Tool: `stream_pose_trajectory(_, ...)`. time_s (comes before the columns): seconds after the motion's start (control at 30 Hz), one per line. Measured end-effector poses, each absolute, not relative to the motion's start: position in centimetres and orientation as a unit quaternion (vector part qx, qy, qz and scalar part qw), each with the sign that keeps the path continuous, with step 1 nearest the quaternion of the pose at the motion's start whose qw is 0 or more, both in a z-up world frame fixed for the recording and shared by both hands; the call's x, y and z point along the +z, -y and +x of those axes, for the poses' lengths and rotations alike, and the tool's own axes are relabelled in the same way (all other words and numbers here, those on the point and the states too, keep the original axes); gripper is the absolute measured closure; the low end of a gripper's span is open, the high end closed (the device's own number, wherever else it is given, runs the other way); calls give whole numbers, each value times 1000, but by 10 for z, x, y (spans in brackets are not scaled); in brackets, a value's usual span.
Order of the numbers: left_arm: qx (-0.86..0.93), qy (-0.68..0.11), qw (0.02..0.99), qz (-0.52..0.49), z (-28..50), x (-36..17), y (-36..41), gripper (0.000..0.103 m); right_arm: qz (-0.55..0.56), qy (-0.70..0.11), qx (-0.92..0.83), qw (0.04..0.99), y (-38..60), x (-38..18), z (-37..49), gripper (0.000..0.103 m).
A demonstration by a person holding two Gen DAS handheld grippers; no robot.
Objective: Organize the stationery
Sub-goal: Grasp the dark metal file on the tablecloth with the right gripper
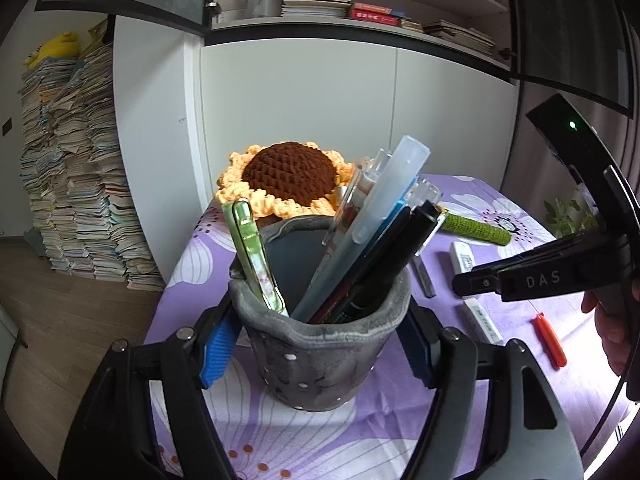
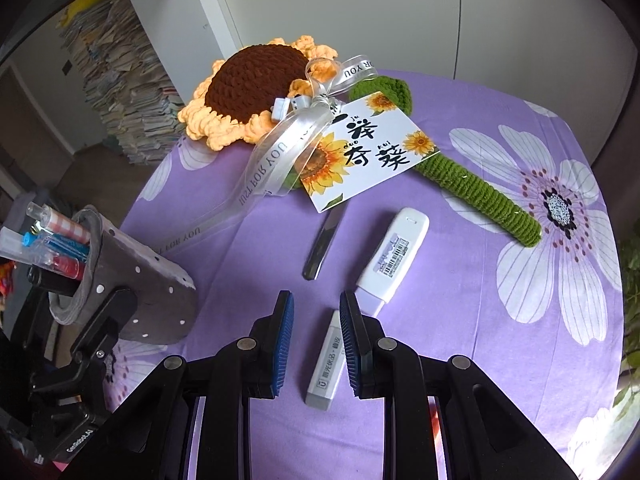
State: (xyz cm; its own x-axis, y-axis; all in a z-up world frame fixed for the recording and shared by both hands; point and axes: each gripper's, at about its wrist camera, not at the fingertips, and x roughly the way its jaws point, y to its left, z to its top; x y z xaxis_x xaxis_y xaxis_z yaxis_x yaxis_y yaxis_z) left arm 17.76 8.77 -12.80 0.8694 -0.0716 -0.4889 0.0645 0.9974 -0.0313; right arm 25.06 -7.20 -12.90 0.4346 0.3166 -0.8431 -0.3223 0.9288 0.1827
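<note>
My left gripper [image 1: 316, 356] is shut on a grey felt pen holder [image 1: 320, 360] with white dots, full of several pens and a green ruler, held on the purple flowered cloth. The holder also shows in the right wrist view [image 2: 140, 292], with the left gripper [image 2: 108, 320] clamped on it. My right gripper [image 2: 316, 340] is open and empty, its jaws hanging just above a white eraser [image 2: 326, 364]. A white correction tape [image 2: 394, 256] and a dark metal clip-like piece [image 2: 322, 244] lie beyond it. The right gripper [image 1: 464, 282] shows in the left wrist view.
A crocheted sunflower [image 2: 256, 88] with green stem [image 2: 480, 192], white ribbon and a card [image 2: 364, 156] lies at the table's back. A red pen-like item [image 1: 550, 340] lies at the right. Stacked books [image 1: 72, 168] stand on the floor at left. The cabinet wall [image 1: 296, 96] is behind.
</note>
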Motion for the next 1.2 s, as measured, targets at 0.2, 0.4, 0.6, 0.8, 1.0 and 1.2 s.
stream_pose_trajectory(0.2,7,-253,967,-36,183,-128,-109,34,-26,-494,174,852,57,-138,271,80)
stream_pose_trajectory(0.4,4,-259,966,-18,184,-133,-102,34,-10,-513,156,844,58,-152,292,80)
stream_pose_trajectory(0.6,-1,-262,965,-18,184,-133,-101,33,-3,-508,148,848,58,-156,300,80)
stream_pose_trajectory(0.8,-2,-263,964,-20,185,-133,-102,33,-42,-505,143,850,46,-156,297,89)
stream_pose_trajectory(1.0,-2,-264,964,-20,185,-133,-102,33,-29,-536,205,819,51,-154,254,91)
stream_pose_trajectory(1.2,-6,-263,964,-23,185,-133,-102,33,-85,-557,242,790,63,-156,175,91)
